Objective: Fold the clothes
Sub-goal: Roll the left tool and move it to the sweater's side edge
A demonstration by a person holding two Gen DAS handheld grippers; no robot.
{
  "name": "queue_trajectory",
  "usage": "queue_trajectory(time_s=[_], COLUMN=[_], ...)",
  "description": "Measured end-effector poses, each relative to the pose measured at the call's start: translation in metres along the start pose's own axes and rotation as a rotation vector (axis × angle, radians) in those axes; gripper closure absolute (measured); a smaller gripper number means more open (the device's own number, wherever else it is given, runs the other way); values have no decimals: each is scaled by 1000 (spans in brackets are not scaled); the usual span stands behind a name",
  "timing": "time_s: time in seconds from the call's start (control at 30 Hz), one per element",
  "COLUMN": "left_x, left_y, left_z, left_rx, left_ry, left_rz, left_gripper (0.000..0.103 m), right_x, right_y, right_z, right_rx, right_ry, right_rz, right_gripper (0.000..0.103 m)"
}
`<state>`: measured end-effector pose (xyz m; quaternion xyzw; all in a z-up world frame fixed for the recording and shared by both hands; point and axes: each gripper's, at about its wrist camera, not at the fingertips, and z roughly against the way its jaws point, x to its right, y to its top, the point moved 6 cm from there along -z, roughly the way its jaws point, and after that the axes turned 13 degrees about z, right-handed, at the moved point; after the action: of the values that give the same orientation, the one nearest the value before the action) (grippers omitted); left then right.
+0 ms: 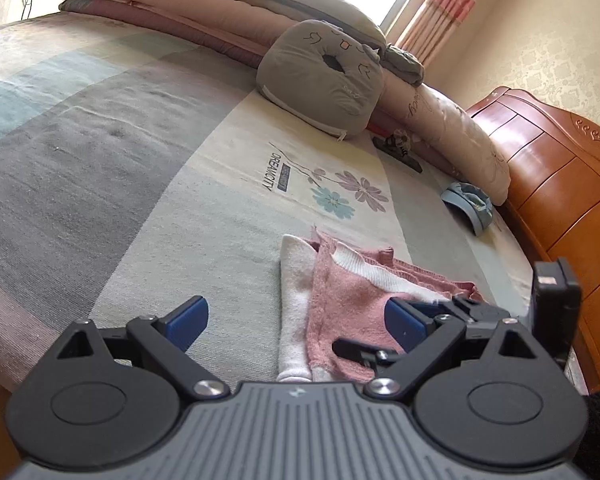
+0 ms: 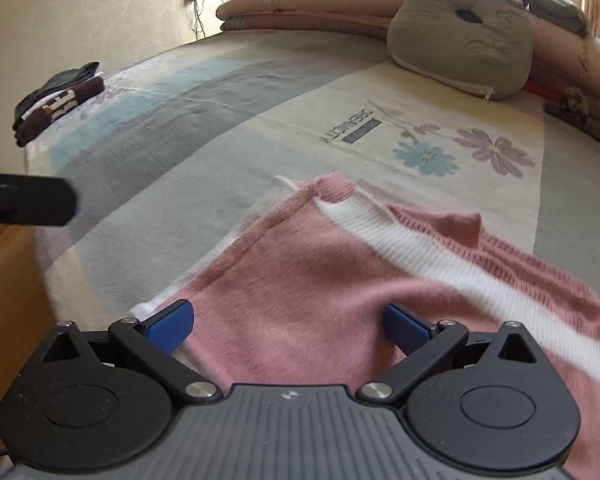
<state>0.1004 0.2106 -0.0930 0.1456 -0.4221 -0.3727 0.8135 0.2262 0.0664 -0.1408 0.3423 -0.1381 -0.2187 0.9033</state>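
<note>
A pink and white knitted sweater [image 2: 300, 280] lies on a bed [image 2: 220, 120] with a striped, flower-printed cover. Seen from the right wrist, the garment spreads directly ahead of and beneath the right gripper [image 2: 290, 326], whose blue-padded jaws stand wide apart with pink knit lying between them, nothing pinched. A white ribbed band crosses the pink cloth ahead and to the right; a white sleeve or edge runs along the left side.

From the left wrist, the left gripper [image 1: 296, 322] also stands wide and holds nothing. The sweater lies just ahead and to its right, a narrow white sleeve [image 1: 296, 300] stretching forward between the jaws. The right gripper's dark body shows close beside it on the right.

Far ahead sit a grey cat-face cushion [image 2: 464, 36] and rolled quilts [image 1: 160, 4]; well off to the right gripper's left, a small stack of dark folded clothes [image 2: 60, 98].

The knit looks soft, light and limp — likely to sag and stretch when lifted, and to cling slightly to the cover. A hem, cuff or ribbed edge should give the firmest hold, pinching the layers together. Some layers already overlap, so the garment may be partly folded or merely laid down unevenly — the views do not settle which.
</note>
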Motion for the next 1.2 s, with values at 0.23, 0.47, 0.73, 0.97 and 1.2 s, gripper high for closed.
queue_trajectory(time_s=[0.23, 0.47, 0.73, 0.97, 1.2], left_x=[5, 24, 50, 60, 62], left_y=[-4, -18, -38, -40, -39], left_z=[-7, -20, -34, -38, -45], left_rx=[-26, -83, -145, -164, -168], left_ry=[-9, -43, -61, -41, -31], left_rz=[-12, -50, -119, -155, -161], left_gripper=[8, 8, 8, 8, 8], right_x=[28, 43, 88, 117, 95], right_y=[7, -41, -116, -111, -93], right_z=[4, 72, 96, 78, 87], right_rx=[22, 27, -19, 30, 13], right_ry=[-30, -143, -230, -255, -204], right_rz=[-78, -106, -306, -350, -341], right_gripper=[0, 0, 0, 0, 0])
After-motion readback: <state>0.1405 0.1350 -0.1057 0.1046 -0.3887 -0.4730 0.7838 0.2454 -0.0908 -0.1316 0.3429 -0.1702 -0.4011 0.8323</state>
